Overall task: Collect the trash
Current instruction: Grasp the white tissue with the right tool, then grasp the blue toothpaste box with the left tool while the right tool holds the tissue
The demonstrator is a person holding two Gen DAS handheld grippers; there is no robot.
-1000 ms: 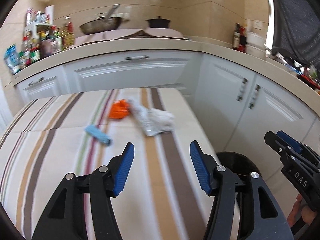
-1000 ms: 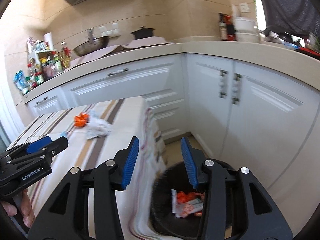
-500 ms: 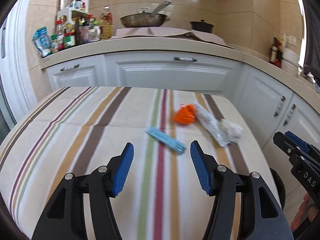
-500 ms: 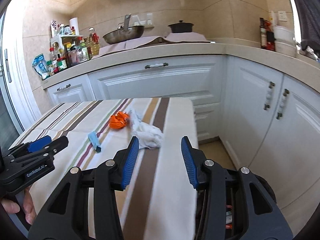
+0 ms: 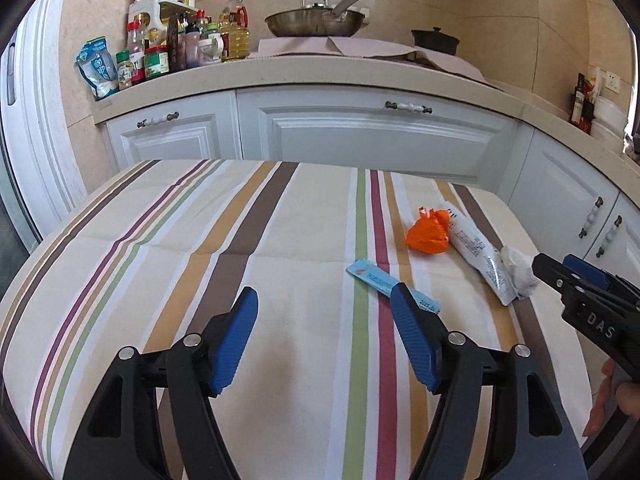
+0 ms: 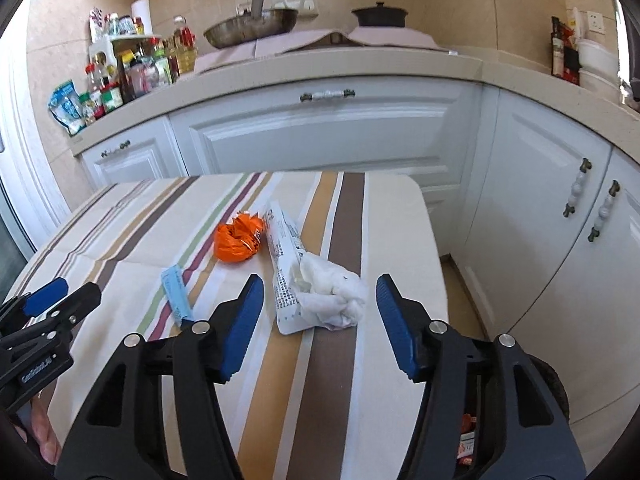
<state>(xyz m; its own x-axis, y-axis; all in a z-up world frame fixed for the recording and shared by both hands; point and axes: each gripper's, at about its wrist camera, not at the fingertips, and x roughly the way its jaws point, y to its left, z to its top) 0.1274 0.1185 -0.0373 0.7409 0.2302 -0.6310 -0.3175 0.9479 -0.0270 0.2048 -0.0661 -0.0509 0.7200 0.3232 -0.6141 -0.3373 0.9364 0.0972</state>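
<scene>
Bright daylight, glare on glossy wall tiles, strong fisheye bending at edges.

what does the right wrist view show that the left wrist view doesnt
Only the right wrist view shows the black trash bin on the floor beside the table, with wrappers inside, and the right gripper from behind, its jaws opening and empty, aimed at the crumpled white tissue.

Only the left wrist view shows the left gripper from behind, jaws opening, empty, by the blue wrapper.

Both show the striped tablecloth, orange wrapper, white plastic package, frying pan and black pot.
</scene>
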